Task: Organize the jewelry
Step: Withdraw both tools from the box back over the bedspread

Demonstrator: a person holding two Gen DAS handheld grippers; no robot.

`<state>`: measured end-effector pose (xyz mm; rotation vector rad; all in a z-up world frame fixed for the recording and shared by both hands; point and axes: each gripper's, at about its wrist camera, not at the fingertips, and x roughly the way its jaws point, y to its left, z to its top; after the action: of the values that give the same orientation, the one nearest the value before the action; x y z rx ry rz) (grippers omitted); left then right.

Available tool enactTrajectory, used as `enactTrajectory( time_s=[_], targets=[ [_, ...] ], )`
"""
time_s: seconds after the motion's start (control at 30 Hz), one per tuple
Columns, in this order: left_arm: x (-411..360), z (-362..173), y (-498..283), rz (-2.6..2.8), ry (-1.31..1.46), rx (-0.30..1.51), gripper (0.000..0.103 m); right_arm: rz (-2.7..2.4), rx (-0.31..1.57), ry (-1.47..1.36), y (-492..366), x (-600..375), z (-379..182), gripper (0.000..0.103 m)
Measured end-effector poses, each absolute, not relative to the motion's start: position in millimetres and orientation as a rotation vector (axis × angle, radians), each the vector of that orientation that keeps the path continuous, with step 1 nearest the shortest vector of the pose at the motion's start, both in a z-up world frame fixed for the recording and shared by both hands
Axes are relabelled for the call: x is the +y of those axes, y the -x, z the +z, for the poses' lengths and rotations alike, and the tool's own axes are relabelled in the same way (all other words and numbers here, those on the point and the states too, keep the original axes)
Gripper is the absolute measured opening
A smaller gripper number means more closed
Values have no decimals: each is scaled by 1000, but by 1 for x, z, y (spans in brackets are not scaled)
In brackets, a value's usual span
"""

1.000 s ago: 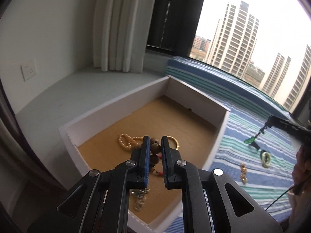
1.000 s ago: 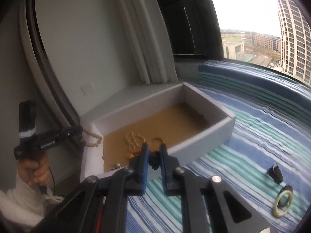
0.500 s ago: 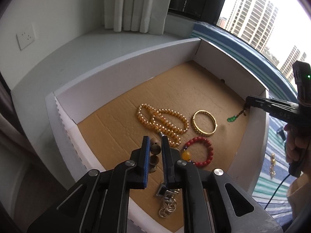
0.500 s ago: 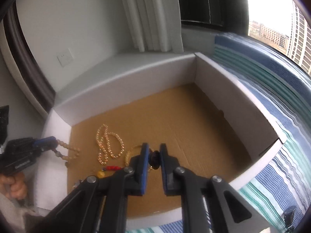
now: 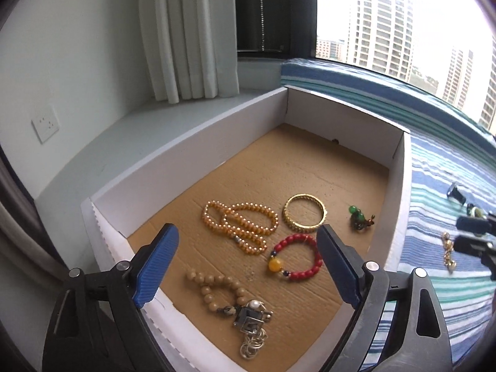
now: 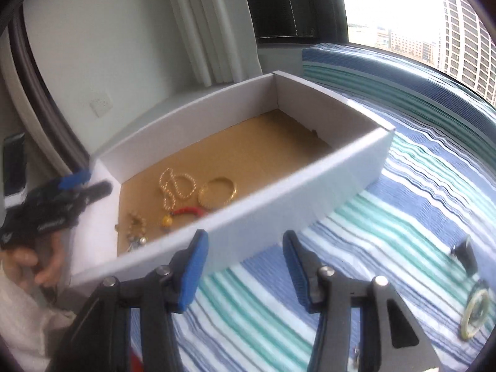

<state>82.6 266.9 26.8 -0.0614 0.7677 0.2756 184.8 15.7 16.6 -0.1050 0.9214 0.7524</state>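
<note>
No writing is legible. The white cardboard box (image 5: 400, 186), its long axis running away toward the window (image 5: 387, 15), sits on a blue-green striped blanket (image 6: 403, 217). Inside lie a pearl necklace (image 5: 238, 221), gold bangle (image 5: 305, 216) and red bead bracelet (image 5: 296, 257). Left gripper (image 5: 248, 266) and right gripper (image 6: 245, 266) fingers are both released, spread, empty.

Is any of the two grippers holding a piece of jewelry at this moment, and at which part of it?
Nothing is held. The left gripper is open above the box; the right gripper is open over the striped cloth.
</note>
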Motion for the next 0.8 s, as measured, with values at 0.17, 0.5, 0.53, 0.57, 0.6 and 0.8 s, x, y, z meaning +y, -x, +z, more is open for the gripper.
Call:
enactTrajectory(
  time_s=[0.17,0.5,0.53,0.57,0.6,0.8],
  targets=[
    [255,20,-83,295,17,799,91,635,907,90,-118,-66,-1,52],
    [253,3,-84,353,-7,902,91,241,887,-26,-51,-221,-29,53],
    [253,3,-83,354,-12,907,91,211,887,-38,-48,-231,-32,53],
    [252,2,-82,355,-12,912,91,191,889,-49,-45,-239,-35,53],
    [252,2,-81,353,-8,915,91,178,892,-61,-43,-246,-38,53],
    [261,11,-68,346,68,862,91,131,885,-73,-34,-261,-43,53]
  ],
)
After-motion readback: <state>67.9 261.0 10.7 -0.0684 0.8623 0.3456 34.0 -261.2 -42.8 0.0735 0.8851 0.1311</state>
